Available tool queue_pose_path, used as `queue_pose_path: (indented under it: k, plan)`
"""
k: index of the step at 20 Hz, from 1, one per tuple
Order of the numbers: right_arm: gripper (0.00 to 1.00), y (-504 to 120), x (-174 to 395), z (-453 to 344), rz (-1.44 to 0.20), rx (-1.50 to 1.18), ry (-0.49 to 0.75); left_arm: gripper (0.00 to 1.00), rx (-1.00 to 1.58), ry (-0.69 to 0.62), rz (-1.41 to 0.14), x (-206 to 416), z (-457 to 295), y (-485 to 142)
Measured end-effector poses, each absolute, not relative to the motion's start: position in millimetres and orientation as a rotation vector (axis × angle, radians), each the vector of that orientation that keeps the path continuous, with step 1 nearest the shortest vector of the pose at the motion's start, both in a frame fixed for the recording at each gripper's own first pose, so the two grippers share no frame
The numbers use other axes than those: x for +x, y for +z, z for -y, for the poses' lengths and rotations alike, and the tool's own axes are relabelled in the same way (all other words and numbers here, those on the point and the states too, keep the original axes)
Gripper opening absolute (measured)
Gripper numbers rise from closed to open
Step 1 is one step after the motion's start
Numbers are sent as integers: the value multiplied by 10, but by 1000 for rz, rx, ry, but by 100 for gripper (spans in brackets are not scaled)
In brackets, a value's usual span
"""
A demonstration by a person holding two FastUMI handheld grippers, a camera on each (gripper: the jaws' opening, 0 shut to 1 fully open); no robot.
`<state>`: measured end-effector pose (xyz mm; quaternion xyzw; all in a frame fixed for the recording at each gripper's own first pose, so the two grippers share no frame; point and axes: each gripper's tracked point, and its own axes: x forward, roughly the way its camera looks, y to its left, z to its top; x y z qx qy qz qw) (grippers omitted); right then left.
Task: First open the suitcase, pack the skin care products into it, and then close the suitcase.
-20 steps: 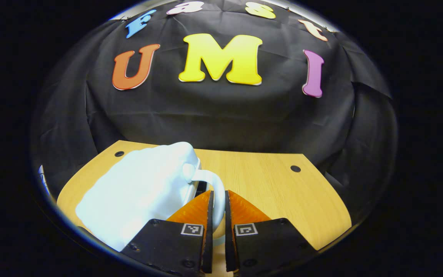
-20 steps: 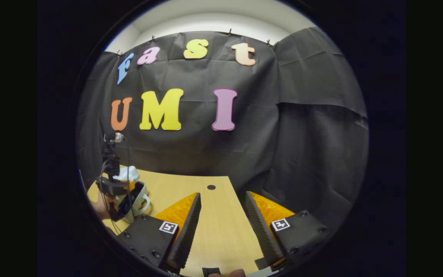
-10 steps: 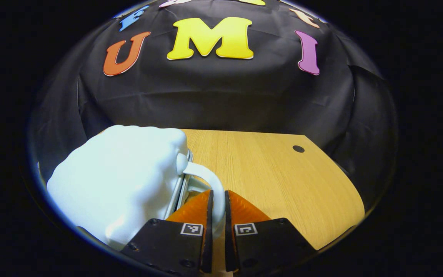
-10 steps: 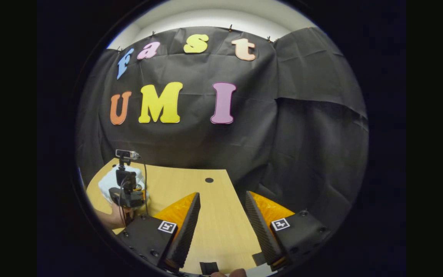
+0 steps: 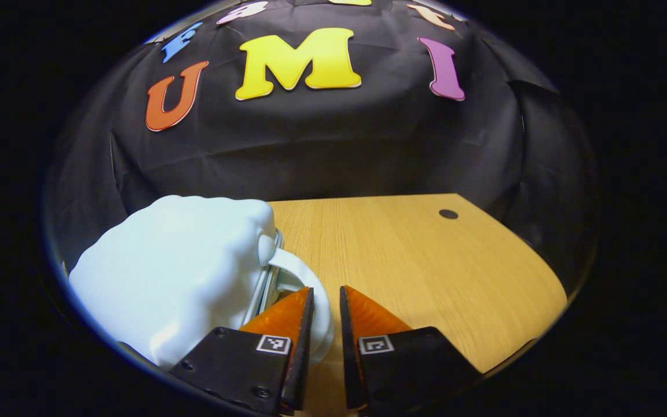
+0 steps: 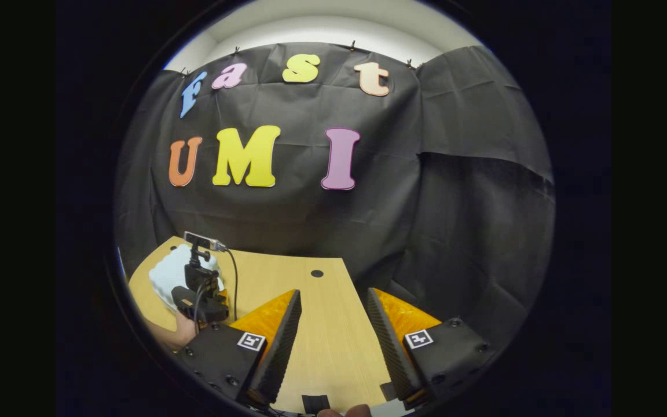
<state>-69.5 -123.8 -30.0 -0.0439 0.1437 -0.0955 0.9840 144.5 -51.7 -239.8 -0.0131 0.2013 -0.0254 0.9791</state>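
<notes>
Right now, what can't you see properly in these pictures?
- Inside the suitcase: left gripper view, its white shell hides it.
- The handle, lower end: left gripper view, behind the left claw; whether both fingers press it is unclear.
- The suitcase in the right gripper view: small and far, partly behind the left claw and a hand.

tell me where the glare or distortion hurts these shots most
Left gripper view: the white suitcase is blown out, its surface detail lost; the table edge bows from the fisheye. Right gripper view: evenly lit, sharp on the right tool; the suitcase is small near the rim.
</notes>
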Motion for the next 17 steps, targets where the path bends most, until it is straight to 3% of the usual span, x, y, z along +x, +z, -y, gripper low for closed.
queue_pose_path:
  k: [1, 2, 3, 4, 5, 7, 11, 17]
  plan:
    - [67, -290, -657, 1190, -279, -82, -184, 49, -11, -48, -375, 1458, 491, -2258]
    - [68, -285, -602, 1142, -268, -76, -177, 49, -4, -49, -350, 1440, 455, -2126]
    - [68, -274, -524, 1076, -253, -67, -171, 64, -19, -55, -335, 1379, 448, -1977]
    - [69, -236, -442, 976, -231, -61, -156, 73, -43, -63, -311, 1296, 443, -1768]
    - [69, -185, -362, 862, -206, -57, -140, 89, -53, -61, -265, 1184, 383, -1472]
    - [70, -54, -223, 628, -146, -49, -103, 99, -61, -47, -207, 1003, 231, -961]
    - [68, 253, -50, 226, -24, -44, -36, 98, -84, -6, -98, 590, -49, -164]
    - [73, 321, -2, -51, 18, -8, 3, 97, -74, 23, -52, 253, -291, 121]
